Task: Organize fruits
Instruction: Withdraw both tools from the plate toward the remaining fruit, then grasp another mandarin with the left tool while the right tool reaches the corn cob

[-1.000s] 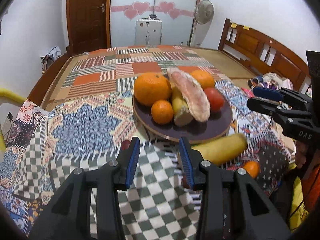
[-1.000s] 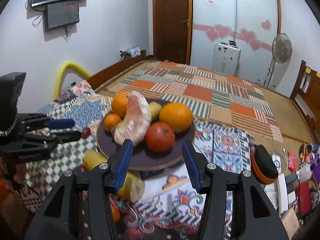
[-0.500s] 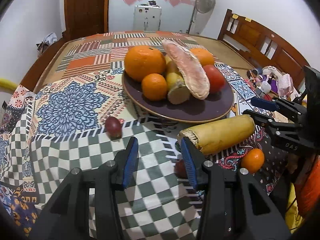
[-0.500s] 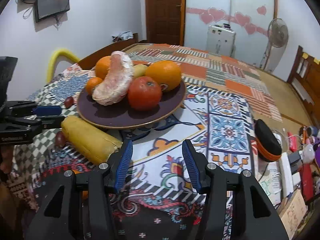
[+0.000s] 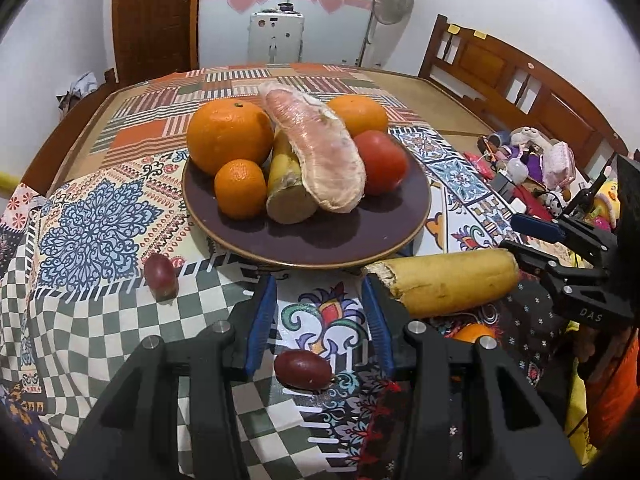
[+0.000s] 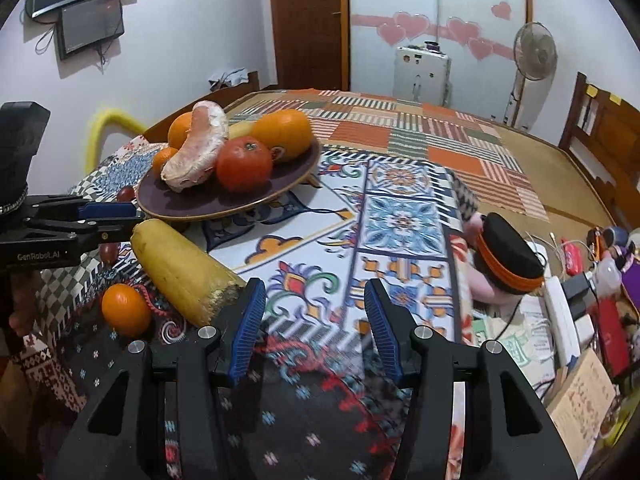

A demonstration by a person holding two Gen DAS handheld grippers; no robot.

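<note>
— Changed how?
— Dropped low toward the cloth: left gripper (image 5: 320, 320) now right above a dark red fruit (image 5: 303, 369), jaws spread wide, nothing held. Before, seen only at the edge of the right finger

— Meaning for the task?
— Probably next for the plate (image 5: 240, 240), already piled with oranges, tomato, peeled segment

— Right gripper (image 6: 316, 320)?
— Wide apart too, empty, just beside the yellow banana piece (image 6: 182, 268)

— Room?
— Banana piece touching the plate rim; small orange (image 6: 125, 310) near the table edge, second red fruit (image 5: 160, 276) well left. Bare cloth between
</note>
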